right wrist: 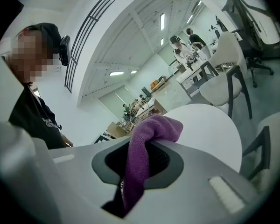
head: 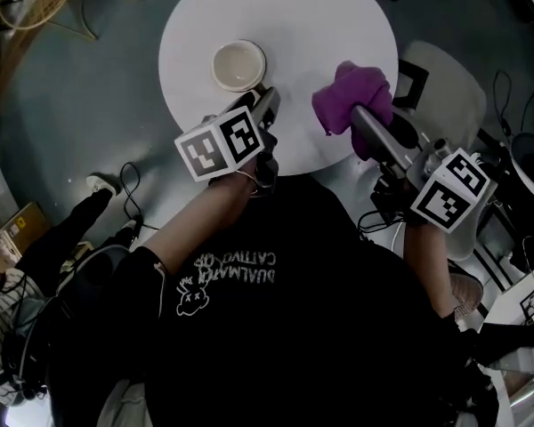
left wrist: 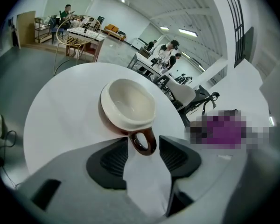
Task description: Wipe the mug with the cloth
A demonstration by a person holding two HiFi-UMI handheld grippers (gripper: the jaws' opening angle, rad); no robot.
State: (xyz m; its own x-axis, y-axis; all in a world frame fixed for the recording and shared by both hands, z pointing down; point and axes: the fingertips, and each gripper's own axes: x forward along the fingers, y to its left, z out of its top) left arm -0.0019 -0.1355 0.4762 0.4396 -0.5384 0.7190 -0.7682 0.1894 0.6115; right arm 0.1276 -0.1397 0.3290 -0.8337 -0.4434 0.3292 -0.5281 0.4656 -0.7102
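A brown mug (head: 238,65) with a cream inside stands upright on the round white table (head: 320,16), left of the middle. In the left gripper view the mug (left wrist: 128,104) is close ahead, its handle (left wrist: 143,143) pointing back between the jaws. My left gripper (left wrist: 143,147) is open, with a gap on each side of the handle; in the head view the left gripper (head: 265,103) sits just right of and nearer than the mug. My right gripper (right wrist: 141,148) is shut on a purple cloth (right wrist: 149,134), held above the table's right edge as a bunched purple cloth (head: 353,94).
A white chair (head: 445,92) stands close to the table on the right. Cables and a plug (head: 102,183) lie on the grey floor at left. A wicker chair (left wrist: 79,31) and desks with people are far behind the table.
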